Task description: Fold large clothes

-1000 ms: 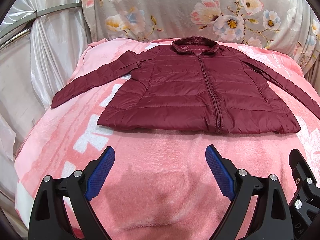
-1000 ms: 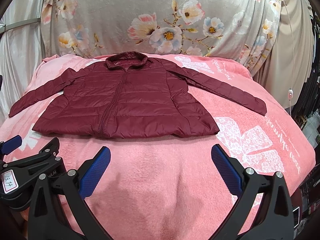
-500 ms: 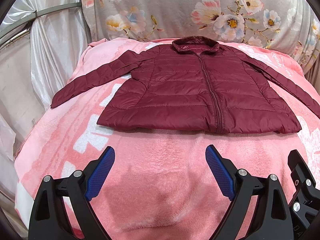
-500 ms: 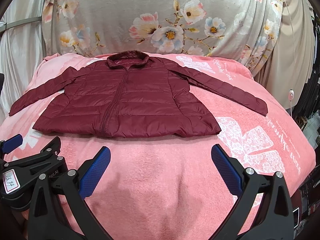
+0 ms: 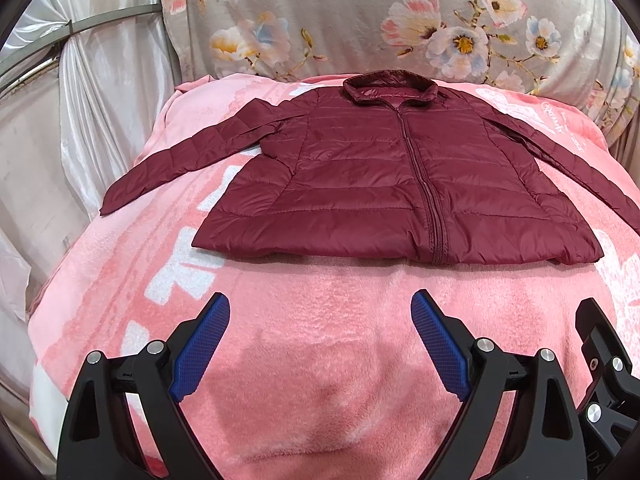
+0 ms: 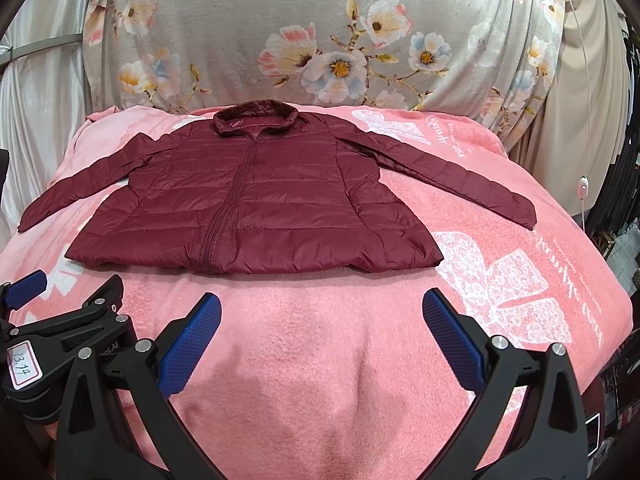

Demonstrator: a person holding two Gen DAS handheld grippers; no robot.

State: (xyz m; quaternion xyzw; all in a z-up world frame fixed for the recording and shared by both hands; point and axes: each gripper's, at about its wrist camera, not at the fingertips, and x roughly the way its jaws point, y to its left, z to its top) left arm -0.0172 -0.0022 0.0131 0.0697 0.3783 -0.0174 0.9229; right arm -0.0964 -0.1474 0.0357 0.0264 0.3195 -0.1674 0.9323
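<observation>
A dark red quilted jacket (image 5: 384, 184) (image 6: 256, 208) lies flat and zipped on a pink blanket, collar at the far side, both sleeves spread outward. Its left sleeve (image 5: 188, 160) reaches toward the blanket's left edge; the right sleeve (image 6: 452, 176) stretches to the right. My left gripper (image 5: 320, 308) hovers open over bare blanket in front of the hem, nothing between its blue pads. My right gripper (image 6: 320, 304) is likewise open and empty, short of the hem. The left gripper's body (image 6: 60, 344) shows at the lower left of the right wrist view.
The pink blanket (image 5: 320, 360) (image 6: 520, 280) covers a raised bed-like surface that drops away at left and right. A floral cloth (image 6: 320, 40) hangs behind. White curtains (image 5: 80, 120) stand at the left. A cord with a small switch (image 6: 582, 190) hangs at the right.
Both views have shifted very slightly; the jacket sits marginally lower in the right wrist view. The jacket has not moved and both grippers stay open.
</observation>
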